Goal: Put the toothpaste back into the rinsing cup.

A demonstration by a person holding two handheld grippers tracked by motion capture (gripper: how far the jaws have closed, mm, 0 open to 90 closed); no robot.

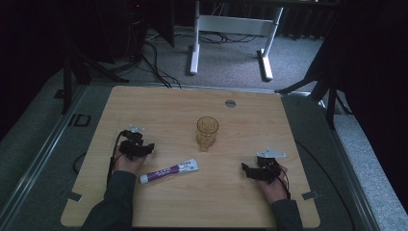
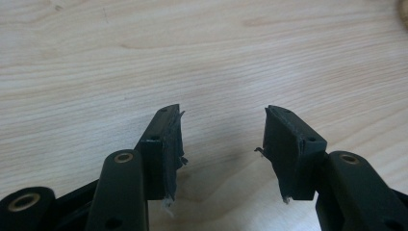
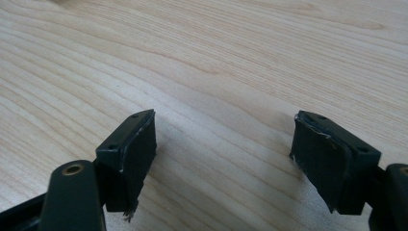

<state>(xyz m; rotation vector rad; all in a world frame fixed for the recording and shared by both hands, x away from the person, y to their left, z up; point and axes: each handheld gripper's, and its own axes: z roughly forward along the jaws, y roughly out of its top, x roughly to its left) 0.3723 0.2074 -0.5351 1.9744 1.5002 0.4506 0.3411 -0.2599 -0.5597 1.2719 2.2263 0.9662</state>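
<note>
On the wooden surface (image 1: 159,103) a tube (image 1: 169,171) is lying flat toward the near edge, with an amber glass (image 1: 207,133) standing upright just beyond it, near the middle. Both things are sitting untouched.

At the left, the left hand-held gripper (image 1: 150,147) is resting low on the wood, just beside the tube's capped end but apart from it. Its own view is showing the jaws spread wide with nothing but bare wood between the pads (image 2: 174,144). At the right, the right hand-held gripper (image 1: 246,169) is lying well apart from the tube's far end, pointing inward. Its jaws are also standing wide apart, and its pads (image 3: 139,144) are closing on nothing.

Judging by this, the work is only starting: nothing is being held, and the tube is likely the thing about to be picked up, perhaps to go into the glass, though the dim high view is making that hard to say for sure. What is left is everything: reaching the tube, closing on it, lifting it and placing it.
</note>
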